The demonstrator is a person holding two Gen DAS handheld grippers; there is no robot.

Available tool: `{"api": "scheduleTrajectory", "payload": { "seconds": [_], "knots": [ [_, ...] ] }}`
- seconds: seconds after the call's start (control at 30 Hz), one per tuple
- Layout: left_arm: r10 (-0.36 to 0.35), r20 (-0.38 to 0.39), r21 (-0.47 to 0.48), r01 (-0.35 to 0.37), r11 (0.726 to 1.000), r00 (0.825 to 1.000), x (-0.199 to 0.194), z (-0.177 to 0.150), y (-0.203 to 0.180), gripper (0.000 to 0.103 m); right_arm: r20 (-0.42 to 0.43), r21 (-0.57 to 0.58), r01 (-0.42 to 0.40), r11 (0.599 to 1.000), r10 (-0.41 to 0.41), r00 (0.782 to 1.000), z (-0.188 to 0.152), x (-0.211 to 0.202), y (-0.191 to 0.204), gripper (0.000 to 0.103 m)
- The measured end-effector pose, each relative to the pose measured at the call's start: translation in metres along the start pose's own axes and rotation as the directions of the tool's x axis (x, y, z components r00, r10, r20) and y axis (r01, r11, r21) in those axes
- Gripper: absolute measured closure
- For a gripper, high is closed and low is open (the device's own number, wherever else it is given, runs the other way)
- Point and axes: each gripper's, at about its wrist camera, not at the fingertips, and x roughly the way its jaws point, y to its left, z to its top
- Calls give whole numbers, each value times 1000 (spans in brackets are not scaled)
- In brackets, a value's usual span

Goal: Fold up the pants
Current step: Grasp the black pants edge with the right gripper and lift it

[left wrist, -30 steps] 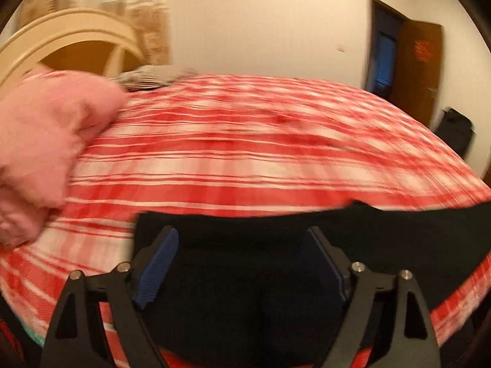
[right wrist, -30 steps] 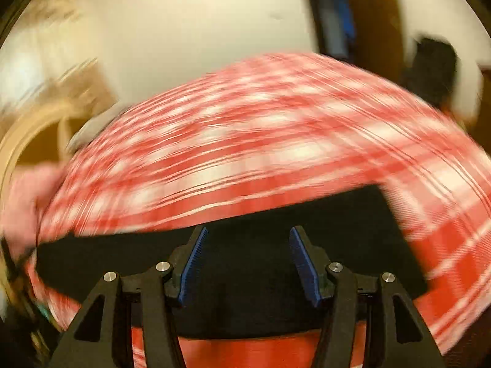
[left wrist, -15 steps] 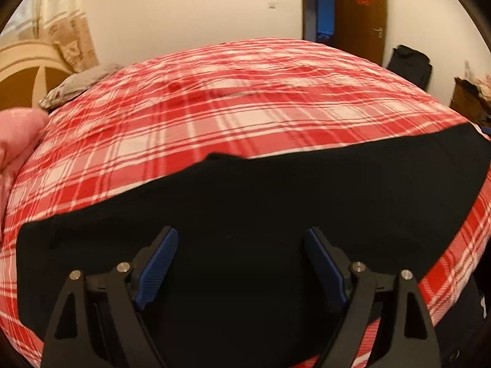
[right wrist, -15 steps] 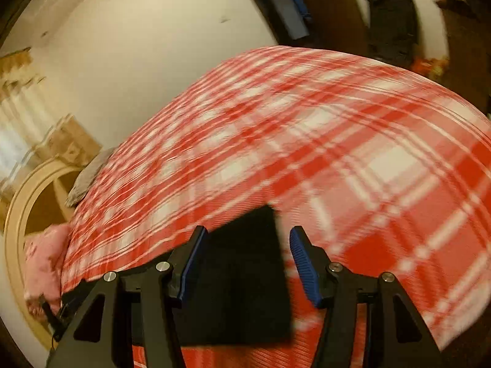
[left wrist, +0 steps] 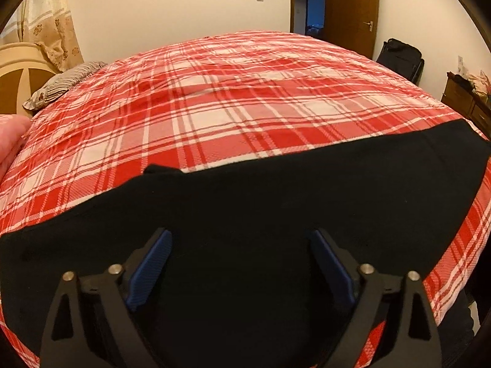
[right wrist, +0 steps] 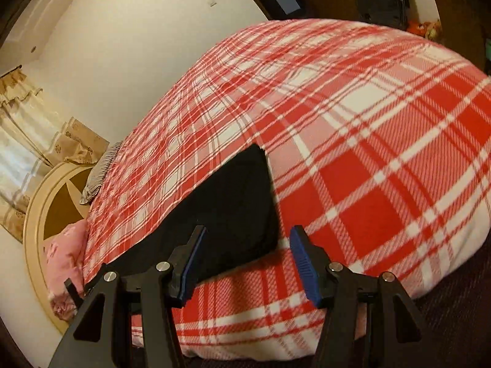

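Both my feeds show warm, yellowish indoor light, fairly dim and even, with no glare. In the left wrist view the plaid bedspread (left wrist: 245,98) is sharp, while the black pants (left wrist: 276,202) read as a flat dark mass with no fold detail. The right wrist view is softer, its bedspread stripes smeared by motion blur. Brightness comes from the curtain (right wrist: 21,141) at the left. Fisheye bulging bows the bed, and dark vignetting rings every corner

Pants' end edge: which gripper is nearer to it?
Right. The right gripper sits at the end edge of the pants; the left gripper is over their middle.
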Motion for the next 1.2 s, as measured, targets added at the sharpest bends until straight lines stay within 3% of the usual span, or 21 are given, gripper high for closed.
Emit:
{"api": "scheduleTrajectory", "payload": {
  "seconds": [0.3, 0.4, 0.47, 0.63, 0.8, 0.9, 1.0, 1.2],
  "knots": [
    [8, -15, -11, -8, 1000, 1000, 2, 4, -4, 1, 37, 47, -47, 998, 45, 998, 8, 19, 0, 50],
    [-20, -22, -4, 20, 1000, 1000, -3, 7, -8, 1, 32, 45, -91, 995, 90, 995, 3, 23, 2, 78],
    [-32, -16, 14, 32, 999, 999, -6, 10, -13, 1, 28, 30, -80, 996, 79, 996, 0, 30, 4, 87],
    [-104, -20, 2, 104, 995, 994, -6, 26, -28, 1, 96, 11, -61, 998, 60, 994, -2, 25, 12, 88],
    [-184, -15, 0, 184, 983, 983, -10, 37, -50, 1, 179, -141, 20, 990, 6, 984, -7, 12, 52, 88],
    [-226, -10, 14, 227, 974, 974, -14, 40, -67, 1, 222, -270, 78, 960, -16, 975, -16, 5, 88, 88],
    [-299, -17, 11, 299, 954, 954, -16, 43, -83, 1, 242, -395, 116, 911, -19, 970, -30, 5, 125, 88],
    [-396, -18, 19, 396, 918, 918, -19, 53, -106, 1, 190, -577, 129, 806, -21, 982, -65, 39, 183, 88]
  ]
}}
